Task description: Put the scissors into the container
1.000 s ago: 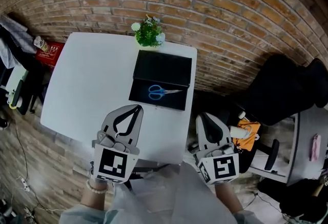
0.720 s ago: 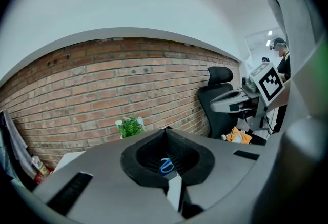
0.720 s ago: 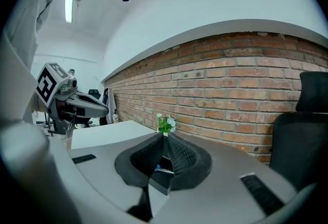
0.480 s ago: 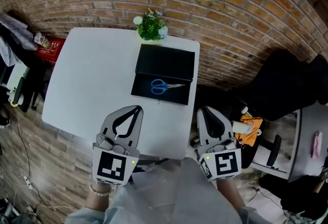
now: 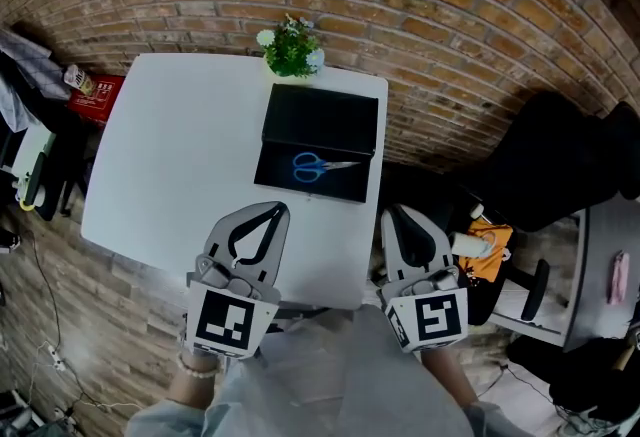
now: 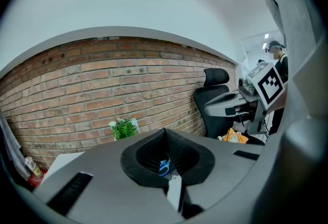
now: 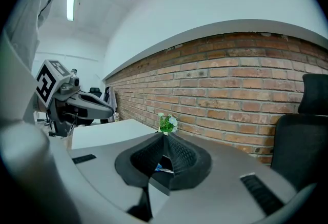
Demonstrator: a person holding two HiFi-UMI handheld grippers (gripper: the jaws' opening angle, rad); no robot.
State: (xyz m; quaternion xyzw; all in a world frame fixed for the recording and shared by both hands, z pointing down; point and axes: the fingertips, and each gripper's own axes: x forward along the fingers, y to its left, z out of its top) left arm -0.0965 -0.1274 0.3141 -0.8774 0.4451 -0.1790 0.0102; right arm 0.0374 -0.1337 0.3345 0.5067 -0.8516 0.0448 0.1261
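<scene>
Blue-handled scissors (image 5: 318,165) lie inside the open black container (image 5: 345,187) at the far right of the white table (image 5: 170,165). My left gripper (image 5: 278,209) hovers over the table's near edge, shut and empty, well short of the container. My right gripper (image 5: 392,213) is just off the table's right near corner, also shut and empty. In the left gripper view the jaws (image 6: 164,129) meet at the tips, and the scissors (image 6: 164,166) show through the gap behind them. The right gripper view has the same closed jaws (image 7: 163,135) with the scissors (image 7: 164,168) beyond.
A small potted plant (image 5: 291,47) stands at the table's far edge, just behind the container. The brick wall (image 5: 400,5) runs behind the table. A black office chair (image 5: 560,165) and an orange item (image 5: 485,250) are to the right; a red box (image 5: 95,95) sits at the left.
The left gripper has crept slightly right and forward. The head view has shifted a little. The scissors and the container have not moved, and both grippers stay shut.
</scene>
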